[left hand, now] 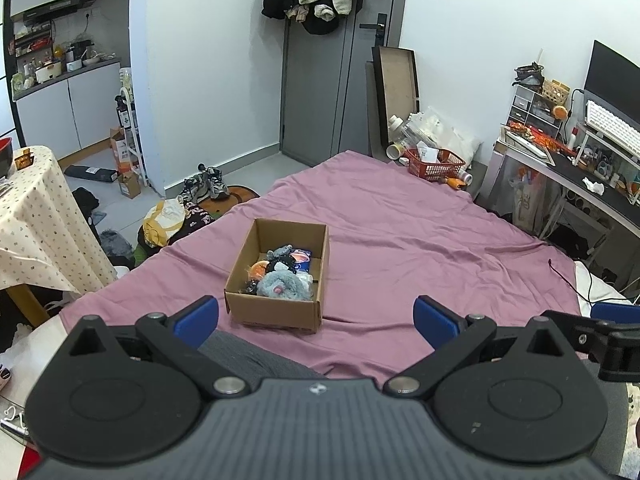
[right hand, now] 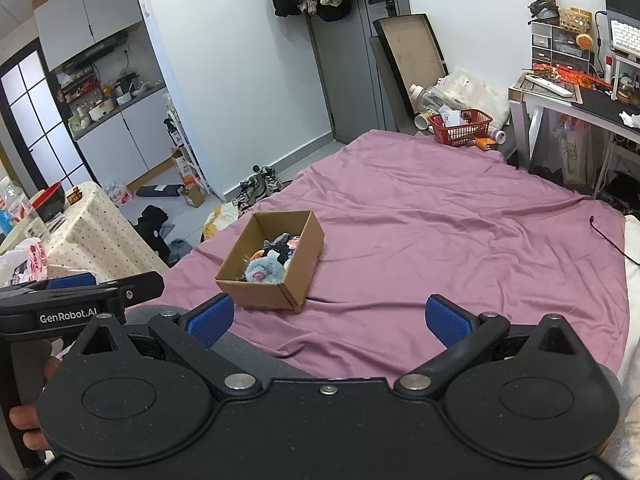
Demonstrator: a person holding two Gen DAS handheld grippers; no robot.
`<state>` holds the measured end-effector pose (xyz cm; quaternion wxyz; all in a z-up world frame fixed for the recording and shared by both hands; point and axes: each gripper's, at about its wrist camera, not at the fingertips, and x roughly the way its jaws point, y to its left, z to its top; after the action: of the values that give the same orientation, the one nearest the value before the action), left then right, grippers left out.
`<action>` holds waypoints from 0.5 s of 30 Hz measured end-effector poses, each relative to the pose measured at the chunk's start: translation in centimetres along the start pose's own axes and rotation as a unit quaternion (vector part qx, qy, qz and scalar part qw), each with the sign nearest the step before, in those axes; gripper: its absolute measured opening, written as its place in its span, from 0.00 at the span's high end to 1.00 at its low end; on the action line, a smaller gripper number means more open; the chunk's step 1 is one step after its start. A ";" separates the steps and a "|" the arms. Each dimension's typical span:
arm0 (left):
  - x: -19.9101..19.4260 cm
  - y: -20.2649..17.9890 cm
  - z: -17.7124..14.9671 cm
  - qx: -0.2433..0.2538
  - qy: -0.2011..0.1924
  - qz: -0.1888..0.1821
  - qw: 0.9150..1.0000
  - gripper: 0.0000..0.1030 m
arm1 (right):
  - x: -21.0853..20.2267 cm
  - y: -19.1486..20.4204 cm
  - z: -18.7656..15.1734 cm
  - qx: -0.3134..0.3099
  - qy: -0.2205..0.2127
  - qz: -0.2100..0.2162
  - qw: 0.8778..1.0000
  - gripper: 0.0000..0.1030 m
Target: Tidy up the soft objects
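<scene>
An open cardboard box sits on the pink bedsheet; it also shows in the right wrist view. Inside lie several soft items, with a grey fluffy toy in front and dark and orange pieces behind it. The grey toy also shows in the right wrist view. My left gripper is open and empty, held back from the box's near side. My right gripper is open and empty, to the right of the box and back from it.
A red basket stands at the bed's far corner by bottles and a leaning frame. A desk with a keyboard is on the right. A cloth-covered table is on the left, with shoes and clothes on the floor.
</scene>
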<state>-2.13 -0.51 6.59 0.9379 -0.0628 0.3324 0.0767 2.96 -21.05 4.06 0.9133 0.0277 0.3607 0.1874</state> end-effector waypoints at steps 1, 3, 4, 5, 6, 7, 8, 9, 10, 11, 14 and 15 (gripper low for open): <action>0.0 0.0 -0.1 0.001 0.000 -0.001 1.000 0.00 | 0.0 0.1 0.0 -0.001 -0.001 -0.002 1.000 0.00; 0.0 0.0 -0.2 0.002 0.000 -0.001 1.000 0.00 | 0.0 0.0 -0.1 0.000 0.001 -0.003 1.000 0.00; 0.0 0.0 -0.2 0.001 0.000 -0.001 1.000 0.00 | 0.1 0.0 -0.1 0.003 0.002 -0.002 1.000 0.00; 0.0 0.0 -0.2 0.001 0.000 -0.001 1.000 0.00 | 0.1 0.0 -0.2 0.003 0.003 -0.003 1.000 0.00; 0.0 0.0 -0.2 0.001 0.000 -0.001 1.000 0.00 | 0.1 0.0 -0.2 0.002 0.003 -0.004 1.000 0.00; 0.0 0.0 -0.2 0.001 0.000 -0.001 1.000 0.00 | 0.2 0.1 -0.2 0.001 0.003 -0.005 1.000 0.00; 0.0 0.0 -0.2 0.002 0.000 -0.001 1.000 0.00 | 0.2 0.1 -0.3 0.000 0.004 -0.007 1.000 0.00; 0.0 0.0 -0.2 0.002 0.000 -0.002 1.000 0.00 | 0.3 0.2 -0.3 -0.001 0.004 -0.008 1.000 0.00; 0.0 0.1 -0.2 0.001 0.001 -0.003 1.000 0.00 | 0.3 0.2 -0.3 -0.002 0.005 -0.007 1.000 0.00; -0.1 0.0 -0.2 0.001 0.001 -0.004 1.000 0.00 | 0.4 0.3 -0.3 -0.002 0.006 -0.007 1.000 0.00; -0.1 0.1 -0.2 0.001 0.001 -0.002 1.000 0.00 | 0.5 0.2 -0.3 -0.001 0.008 -0.006 1.000 0.00; -0.1 0.0 -0.2 0.002 0.001 -0.002 1.000 0.00 | 0.5 0.2 -0.3 0.000 0.008 -0.006 1.000 0.00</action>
<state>-2.37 -0.54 6.47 0.9379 -0.0620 0.3333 0.0742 3.05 -20.74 3.60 0.9115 0.0238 0.3680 0.1823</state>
